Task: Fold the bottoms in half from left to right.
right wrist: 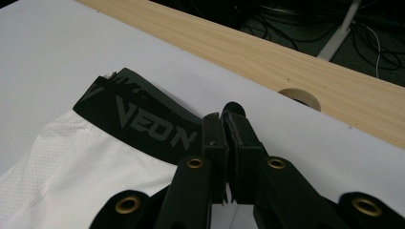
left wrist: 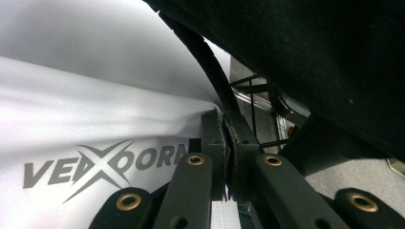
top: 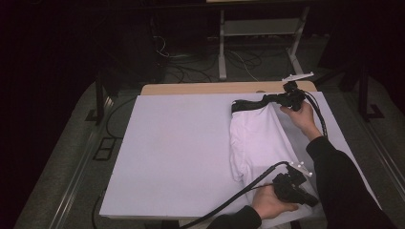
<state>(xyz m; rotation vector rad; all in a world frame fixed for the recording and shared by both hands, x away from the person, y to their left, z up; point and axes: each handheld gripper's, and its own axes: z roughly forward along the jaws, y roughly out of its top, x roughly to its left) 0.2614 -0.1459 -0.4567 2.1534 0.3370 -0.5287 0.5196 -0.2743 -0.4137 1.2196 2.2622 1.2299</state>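
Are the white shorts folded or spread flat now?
Folded: the white shorts lie doubled lengthwise into a narrow strip, black waistband at the far end; both grippers pinch the right edge.

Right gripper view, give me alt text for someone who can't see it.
The right gripper, jaws shut, pinches the black lettered waistband of white shorts lying on a white table cover. Beyond the cover runs the table's bare wooden edge, with a round hole in it, and cables lie on the dark floor behind.
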